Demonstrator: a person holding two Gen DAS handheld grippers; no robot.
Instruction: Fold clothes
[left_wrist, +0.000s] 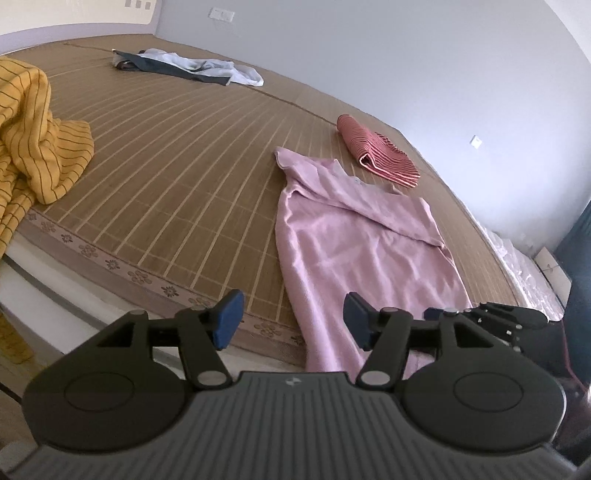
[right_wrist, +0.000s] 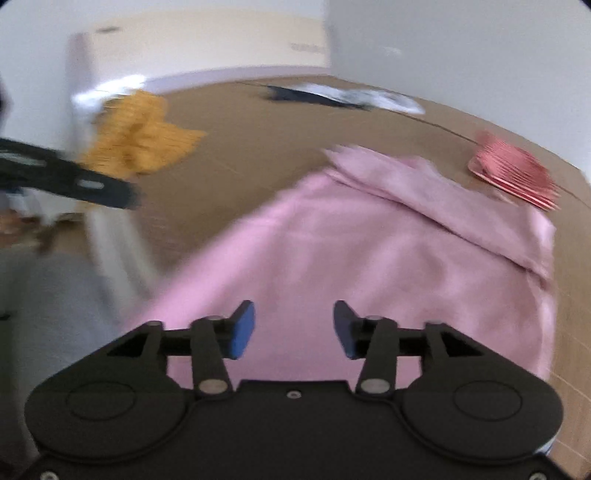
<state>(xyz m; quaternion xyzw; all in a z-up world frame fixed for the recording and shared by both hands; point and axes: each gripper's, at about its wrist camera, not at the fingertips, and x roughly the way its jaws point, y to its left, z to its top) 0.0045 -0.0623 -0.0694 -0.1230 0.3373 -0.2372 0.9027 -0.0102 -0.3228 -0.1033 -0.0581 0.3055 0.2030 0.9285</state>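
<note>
A pink shirt lies spread on the bamboo mat, its hem hanging over the near bed edge and one side folded across the chest. My left gripper stands open just before the hem at the shirt's left side, nothing between its blue pads. The other gripper's black body shows at the right by the hem. In the blurred right wrist view my right gripper is open over the lower part of the pink shirt. The left gripper appears there at far left.
A folded red striped garment lies beyond the shirt near the wall. A crumpled yellow striped garment sits at the left edge. A dark and white clothing pile lies far back. The wall borders the bed on the right.
</note>
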